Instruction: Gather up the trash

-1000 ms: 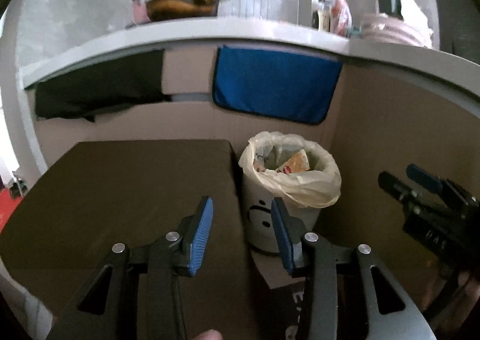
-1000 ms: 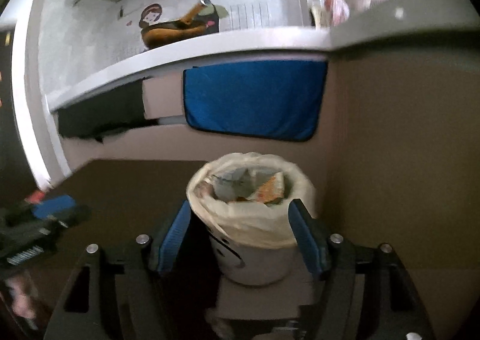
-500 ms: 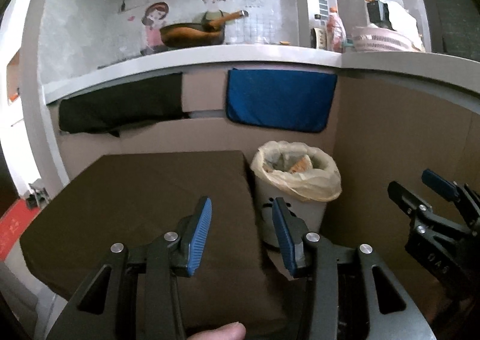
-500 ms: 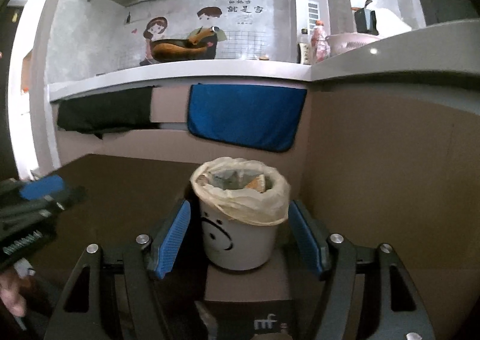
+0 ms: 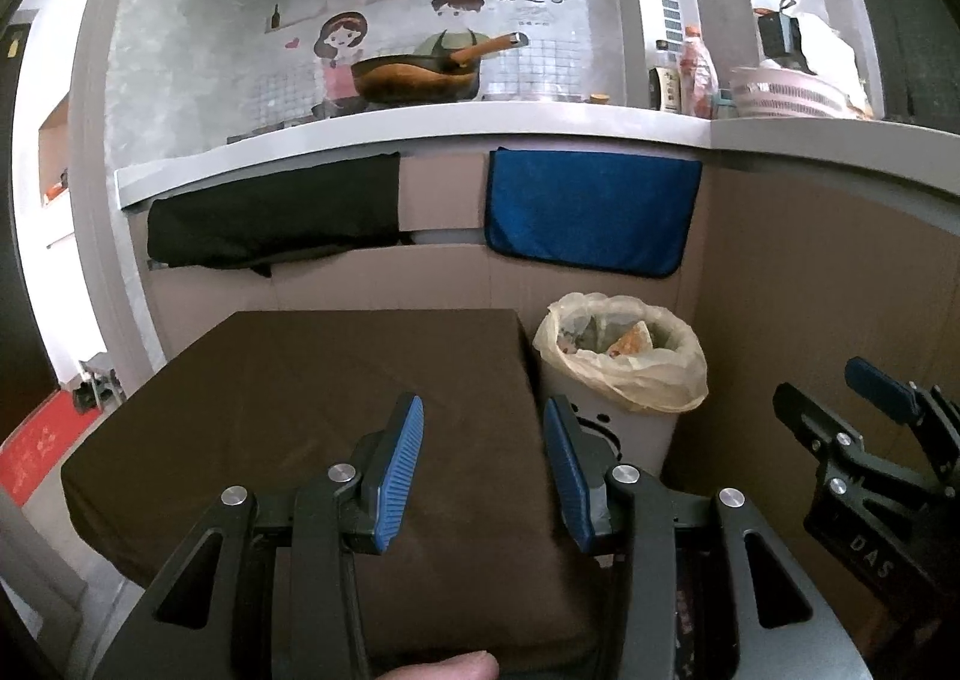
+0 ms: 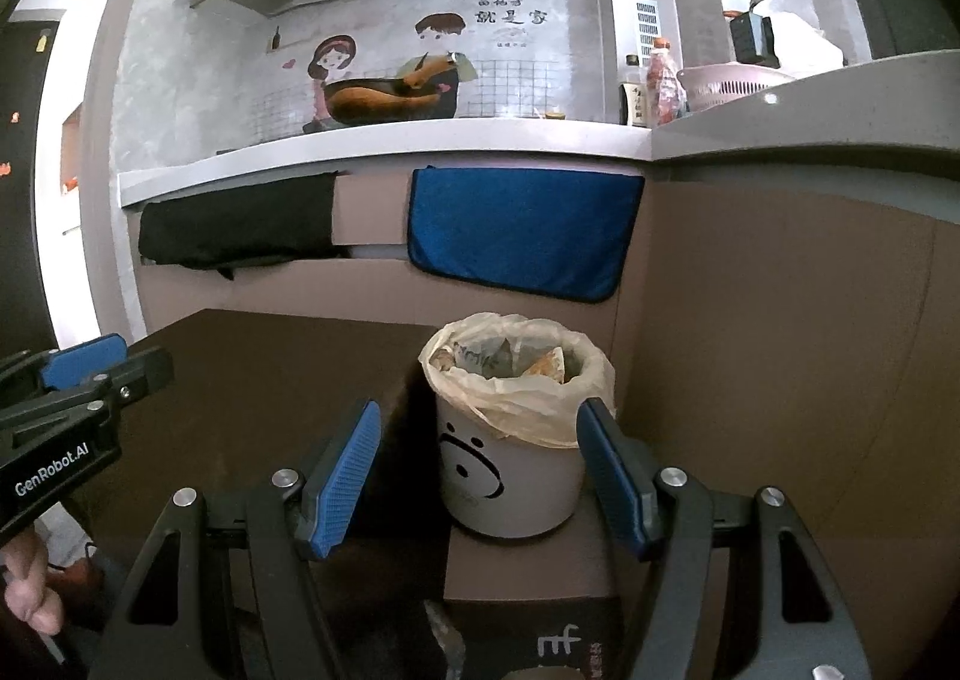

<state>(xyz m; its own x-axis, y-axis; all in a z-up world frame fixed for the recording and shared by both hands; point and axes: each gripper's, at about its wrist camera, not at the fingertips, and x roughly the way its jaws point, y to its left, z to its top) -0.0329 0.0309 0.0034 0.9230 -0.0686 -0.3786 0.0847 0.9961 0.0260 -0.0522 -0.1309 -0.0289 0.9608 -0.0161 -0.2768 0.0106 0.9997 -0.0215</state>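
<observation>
Trash (image 6: 510,359) is sitting in a lined bin (image 6: 510,476) beside the table (image 5: 312,398). Left gripper (image 5: 483,467) is hanging empty, half-open, left of it; right gripper (image 6: 480,476), wide and empty, is facing it squarely, nearer.

A worktop (image 5: 312,398) draped in dark brown cloth stands bare before cardboard walls. Just beside its right edge, lower down, a cardboard box (image 6: 516,566) carries a white bin (image 6: 510,476) with a smiley face, lined with a trash-filled plastic bag (image 6: 516,398).
</observation>
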